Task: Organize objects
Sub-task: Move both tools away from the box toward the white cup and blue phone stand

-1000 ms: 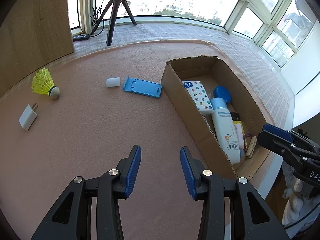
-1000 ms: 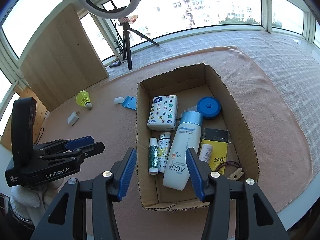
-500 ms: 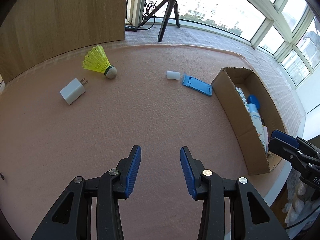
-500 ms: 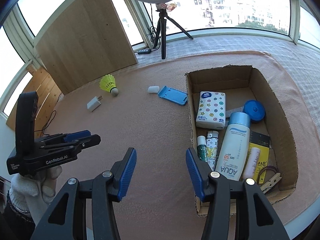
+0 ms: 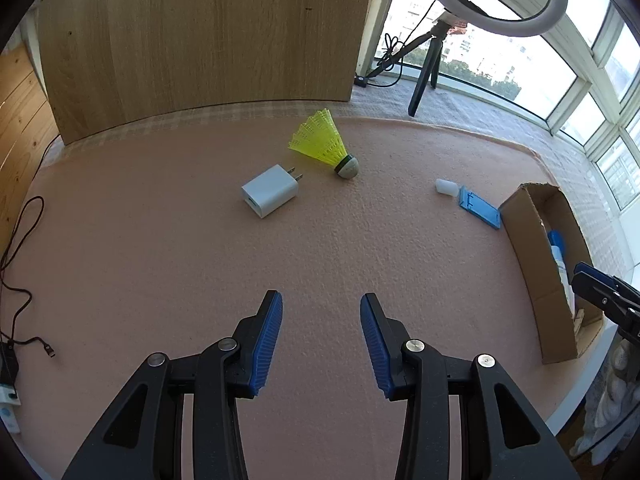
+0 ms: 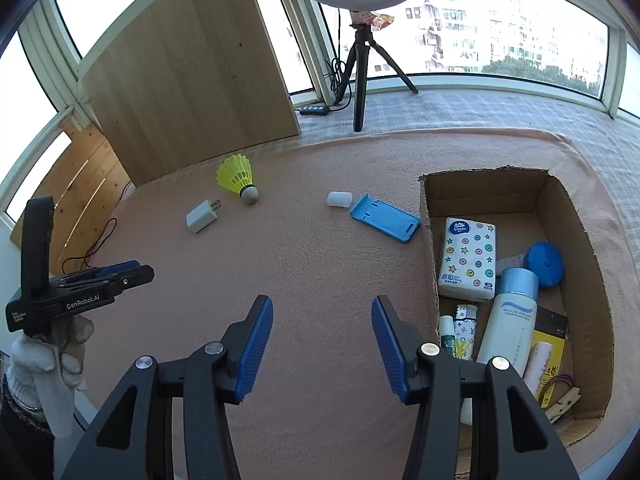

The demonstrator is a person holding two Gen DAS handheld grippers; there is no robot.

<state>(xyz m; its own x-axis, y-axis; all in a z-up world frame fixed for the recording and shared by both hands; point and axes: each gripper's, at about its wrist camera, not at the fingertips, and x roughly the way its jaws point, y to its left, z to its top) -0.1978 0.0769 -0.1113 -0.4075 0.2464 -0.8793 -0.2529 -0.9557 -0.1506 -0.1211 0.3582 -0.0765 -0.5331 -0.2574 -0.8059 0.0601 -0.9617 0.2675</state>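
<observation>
We see a matt, nubbly pink cloth (image 5: 168, 248) over the table, and a grainy wood panel (image 5: 208, 28) at the upper left. The charger (image 5: 270, 191) looks smooth white plastic, the shuttlecock (image 5: 322, 142) a glossy yellow plastic skirt on what may be a cork tip. At right, the box (image 6: 428, 216) is rough brown cardboard, the phone stand (image 6: 385, 218) smooth blue plastic. Our gripper pads (image 6: 256, 344) are ribbed blue, probably rubber
</observation>
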